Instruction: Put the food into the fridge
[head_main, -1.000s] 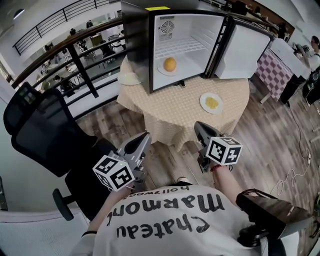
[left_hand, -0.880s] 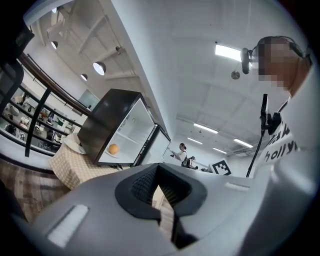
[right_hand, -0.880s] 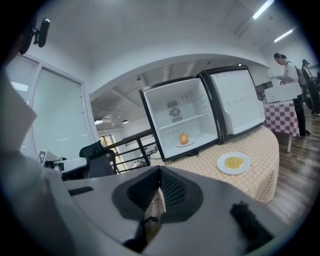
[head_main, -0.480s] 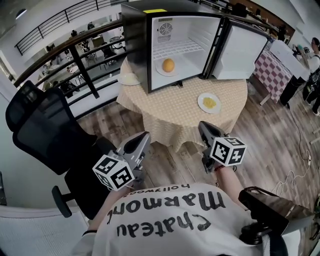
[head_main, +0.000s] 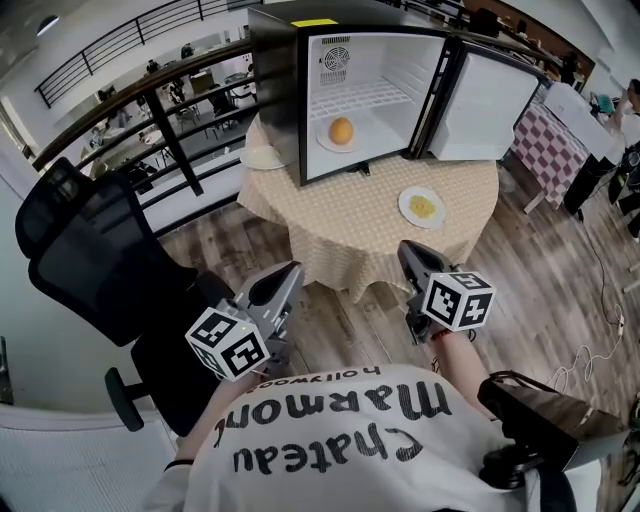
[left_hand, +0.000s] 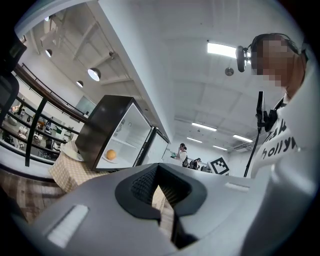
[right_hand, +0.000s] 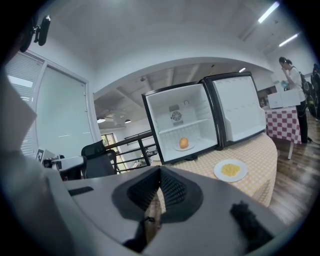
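Observation:
A small fridge (head_main: 375, 90) stands open on the round table (head_main: 350, 215) with a checked cloth. Inside it an orange (head_main: 341, 131) rests on a white plate. A second plate with yellow food (head_main: 423, 206) lies on the table in front of the fridge door (head_main: 490, 100). My left gripper (head_main: 285, 275) and right gripper (head_main: 408, 252) hover low in front of the table, well short of it, both shut and empty. The right gripper view shows the orange (right_hand: 183, 143) and the yellow food plate (right_hand: 230, 170) beyond its shut jaws. The left gripper view shows the fridge (left_hand: 117, 132).
A black office chair (head_main: 80, 250) stands at the left, close to my left gripper. A white dish (head_main: 263, 157) lies on the table left of the fridge. A railing (head_main: 170, 130) runs behind. A chequered table (head_main: 550, 140) stands at the right, a black object (head_main: 540, 420) at the bottom right.
The right gripper has drifted slightly to the right. The left gripper and the things on the table have not moved.

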